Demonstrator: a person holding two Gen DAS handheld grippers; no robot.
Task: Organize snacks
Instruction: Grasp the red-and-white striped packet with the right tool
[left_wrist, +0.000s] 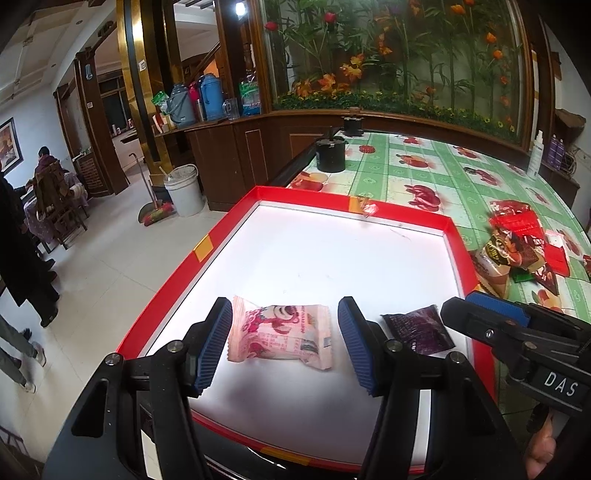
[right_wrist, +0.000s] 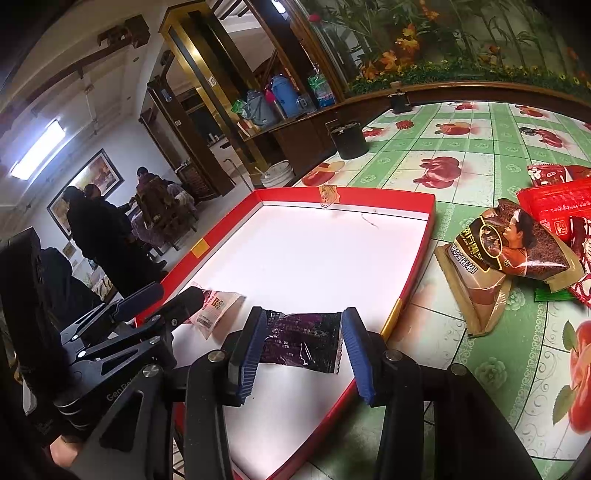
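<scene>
A red-rimmed tray (left_wrist: 454, 236) with a white floor lies on the table; it also shows in the right wrist view (right_wrist: 421, 243). A pink snack packet (left_wrist: 280, 336) lies in it between the open fingers of my left gripper (left_wrist: 284, 345), apart from both pads. A dark purple packet (right_wrist: 303, 339) lies in the tray between the open fingers of my right gripper (right_wrist: 303, 354), close to or touching the left pad. The purple packet (left_wrist: 417, 326) and the right gripper (left_wrist: 517, 332) show in the left view; the pink packet (right_wrist: 216, 304) and the left gripper (right_wrist: 155, 299) show in the right view.
A pile of brown and red snack bags (right_wrist: 517, 251) lies on the green fruit-print tablecloth (right_wrist: 461, 155) right of the tray; it also shows in the left view (left_wrist: 517, 247). A black pot (left_wrist: 330, 155) stands beyond the tray. The table edge runs along the tray's left side.
</scene>
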